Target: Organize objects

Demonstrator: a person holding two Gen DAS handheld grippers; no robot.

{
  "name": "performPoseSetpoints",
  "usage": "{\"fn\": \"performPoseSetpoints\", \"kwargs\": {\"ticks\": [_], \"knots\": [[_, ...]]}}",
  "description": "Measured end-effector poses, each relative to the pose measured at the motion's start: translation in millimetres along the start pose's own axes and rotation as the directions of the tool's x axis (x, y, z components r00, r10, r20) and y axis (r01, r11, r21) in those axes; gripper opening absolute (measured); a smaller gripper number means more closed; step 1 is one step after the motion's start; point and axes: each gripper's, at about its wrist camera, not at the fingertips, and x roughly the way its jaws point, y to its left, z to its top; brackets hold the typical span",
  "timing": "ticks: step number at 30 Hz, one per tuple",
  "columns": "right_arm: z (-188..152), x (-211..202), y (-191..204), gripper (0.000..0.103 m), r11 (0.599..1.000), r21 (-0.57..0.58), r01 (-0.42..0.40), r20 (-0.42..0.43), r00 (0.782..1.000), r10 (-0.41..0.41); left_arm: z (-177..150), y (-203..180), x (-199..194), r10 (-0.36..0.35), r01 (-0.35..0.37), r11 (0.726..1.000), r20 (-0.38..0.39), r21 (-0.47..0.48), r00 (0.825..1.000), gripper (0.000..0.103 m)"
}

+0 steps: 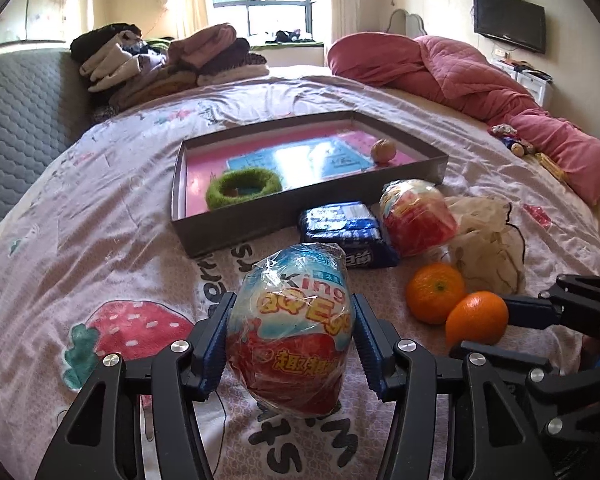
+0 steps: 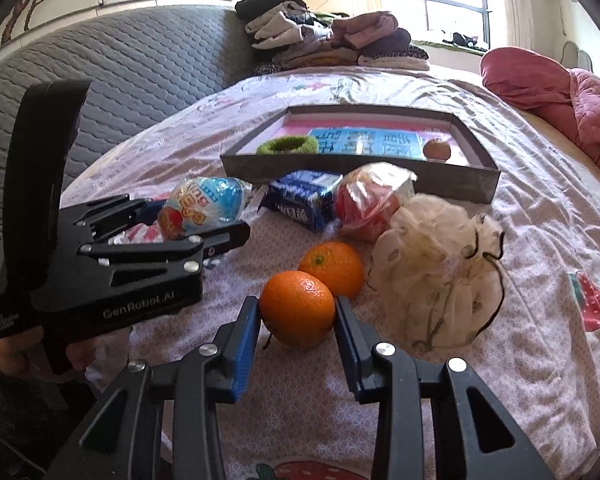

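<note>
Two grippers work the bedspread point(image 1: 100, 216). The left gripper point(image 1: 290, 344) has its jaws pressed on both sides of a wrapped toy egg point(image 1: 290, 328), at 6 o'clock from the tray point(image 1: 312, 200). The right gripper point(image 2: 296, 320) pinches the near orange point(image 2: 296, 308), which touches a second orange point(image 2: 334, 266) at its 1 o'clock. A blue packet point(image 2: 302, 198) lies just before the tray wall.
</note>
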Motion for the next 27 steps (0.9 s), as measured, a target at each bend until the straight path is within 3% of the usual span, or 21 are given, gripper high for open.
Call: {"fn": "performPoseSetpoints", "kwargs": {"ticks": [7,27], "knots": [[8.5,-10.2,-0.3,0.038,1.0,-0.016,0.012,0.048,0.999,-0.011,3.5,-0.5,-8.8,0.031,-0.031,0.999,0.002,-0.022,1.0,0.057],[42.0,-37.1,-16.4,0.038,0.996,-0.026,0.087,0.193,0.978,-0.081,24.3,-0.8,-34.7,0.039,-0.032,0.995,0.072,-0.093,0.997,0.057]]}}
